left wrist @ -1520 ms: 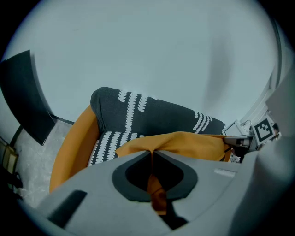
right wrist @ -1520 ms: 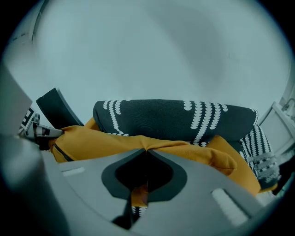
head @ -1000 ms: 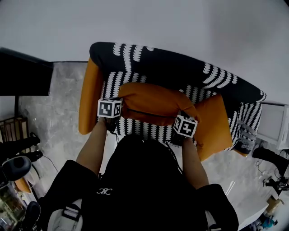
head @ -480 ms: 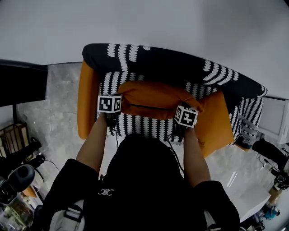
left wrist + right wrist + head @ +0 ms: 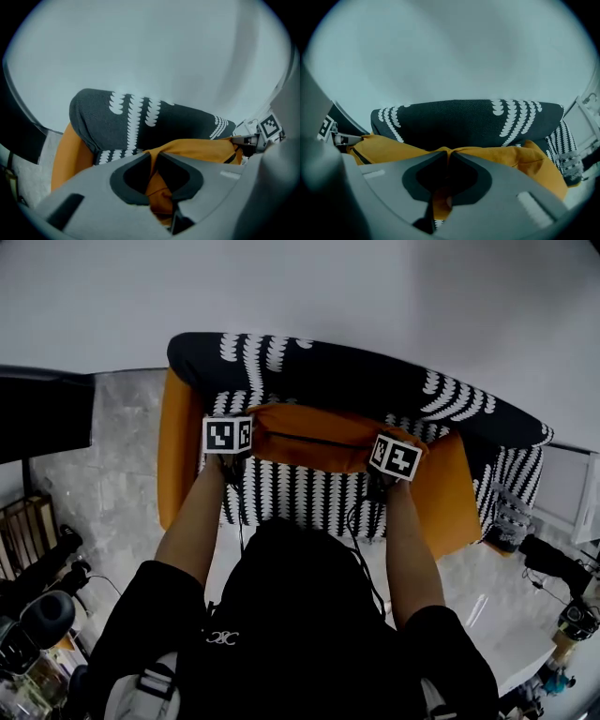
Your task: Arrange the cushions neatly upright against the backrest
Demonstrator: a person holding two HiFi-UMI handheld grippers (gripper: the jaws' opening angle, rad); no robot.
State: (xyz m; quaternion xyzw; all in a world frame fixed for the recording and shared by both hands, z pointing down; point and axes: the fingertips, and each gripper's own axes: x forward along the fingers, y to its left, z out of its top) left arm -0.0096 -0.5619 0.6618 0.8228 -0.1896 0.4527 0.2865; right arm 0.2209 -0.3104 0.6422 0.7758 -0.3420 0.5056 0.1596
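Note:
An orange cushion (image 5: 309, 442) lies lengthwise along the foot of the black backrest (image 5: 328, 376) with its white leaf pattern. My left gripper (image 5: 246, 432) pinches the cushion's left end, and my right gripper (image 5: 380, 450) pinches its right end. In the left gripper view, orange fabric (image 5: 197, 147) is caught between the tips of the left gripper (image 5: 152, 154). The right gripper view shows the right gripper (image 5: 448, 153) pinching a fold of the cushion (image 5: 393, 147). Both pairs of jaws have just been opening a little, and fabric is still between them. The striped seat (image 5: 300, 498) shows in front of the cushion.
Orange armrests flank the seat at the left (image 5: 172, 456) and right (image 5: 450, 498). A white cabinet (image 5: 562, 488) and a grey fuzzy item (image 5: 511, 517) stand to the right. Dark furniture (image 5: 47, 413) and black gear (image 5: 37, 568) sit on the grey floor at the left.
Both grippers have carried the orange cushion away from the person, from over the seat to the foot of the backrest. More of the striped seat now shows.

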